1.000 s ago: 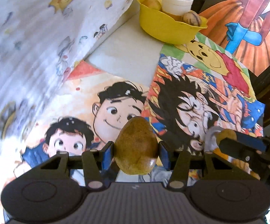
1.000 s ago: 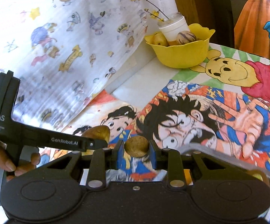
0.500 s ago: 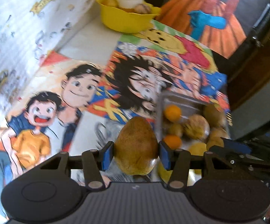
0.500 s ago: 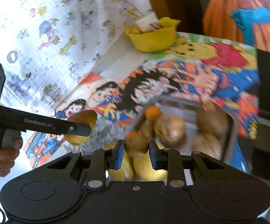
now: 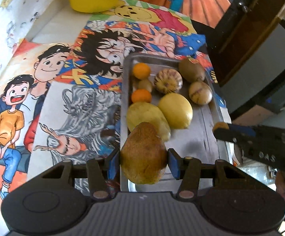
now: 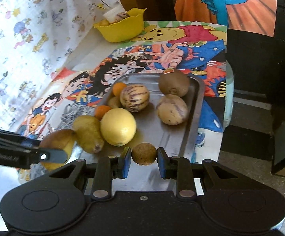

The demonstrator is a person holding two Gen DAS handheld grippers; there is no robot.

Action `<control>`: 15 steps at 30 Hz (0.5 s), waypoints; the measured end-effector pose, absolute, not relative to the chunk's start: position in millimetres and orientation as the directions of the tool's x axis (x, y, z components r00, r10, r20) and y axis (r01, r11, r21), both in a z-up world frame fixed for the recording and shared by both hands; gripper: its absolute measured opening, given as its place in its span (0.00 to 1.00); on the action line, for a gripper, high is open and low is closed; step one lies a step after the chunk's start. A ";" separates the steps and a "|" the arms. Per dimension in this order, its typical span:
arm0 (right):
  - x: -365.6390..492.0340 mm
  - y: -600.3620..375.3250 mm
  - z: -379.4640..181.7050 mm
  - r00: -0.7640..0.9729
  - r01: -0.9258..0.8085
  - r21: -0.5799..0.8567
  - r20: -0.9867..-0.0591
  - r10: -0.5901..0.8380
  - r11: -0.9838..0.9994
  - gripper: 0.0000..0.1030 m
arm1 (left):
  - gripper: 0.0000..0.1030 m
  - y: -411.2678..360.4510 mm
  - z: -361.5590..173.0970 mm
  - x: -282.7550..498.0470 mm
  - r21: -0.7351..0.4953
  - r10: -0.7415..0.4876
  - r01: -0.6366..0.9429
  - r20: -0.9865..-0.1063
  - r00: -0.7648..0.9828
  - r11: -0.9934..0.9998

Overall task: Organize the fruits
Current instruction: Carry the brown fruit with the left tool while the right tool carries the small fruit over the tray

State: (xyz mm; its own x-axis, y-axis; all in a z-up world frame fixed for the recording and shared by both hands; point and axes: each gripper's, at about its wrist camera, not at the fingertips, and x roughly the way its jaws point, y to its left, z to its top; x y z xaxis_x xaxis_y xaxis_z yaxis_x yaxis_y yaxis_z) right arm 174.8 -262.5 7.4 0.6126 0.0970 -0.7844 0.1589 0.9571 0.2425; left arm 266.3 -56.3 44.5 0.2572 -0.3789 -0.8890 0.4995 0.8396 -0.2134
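I am holding a brown pear in my left claw, the pads pressing on both its flanks, its long axis running away from me with the narrow end pointing toward the heap of fruit. My right claw is clamped tight on a small round brown fruit. Both are hanging over the near end of the metal tray, and that is where the coming move is turning: the bare steel is lying directly under and just ahead of the right claw, while under my left claw a yellow-green pear and a yellow lemon are sitting just beyond the pear's tip. I am judging that the left load needs to go down short of those two, near the tray's left rim, and the right load onto the bare patch beside the right rim. The two claws are near each other, the right one's tip showing just right of my left. The yellow bowl is standing well apart at the far end of the table
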 end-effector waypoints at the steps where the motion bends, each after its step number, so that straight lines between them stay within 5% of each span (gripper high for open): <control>1: 176.5 -263.7 5.2 0.612 0.161 0.236 -0.786 0.091 0.958 0.30 | 0.53 -57.5 43.8 264.7 -0.212 -0.377 0.502 -0.890 0.255 0.839; 15: 197.7 -271.6 -10.5 0.605 0.166 0.198 -0.794 0.059 0.966 0.30 | 0.54 -65.5 27.9 259.0 -0.201 -0.355 0.502 -0.906 0.232 0.841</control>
State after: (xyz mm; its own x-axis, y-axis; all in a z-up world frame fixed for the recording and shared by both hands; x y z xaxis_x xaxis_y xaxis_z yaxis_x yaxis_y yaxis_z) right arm 197.7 -271.6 -10.5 0.6046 0.0588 -0.7943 0.1663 0.9660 0.1980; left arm 259.0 -65.5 27.9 0.2318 -0.3545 -0.9058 0.5024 0.8410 -0.2006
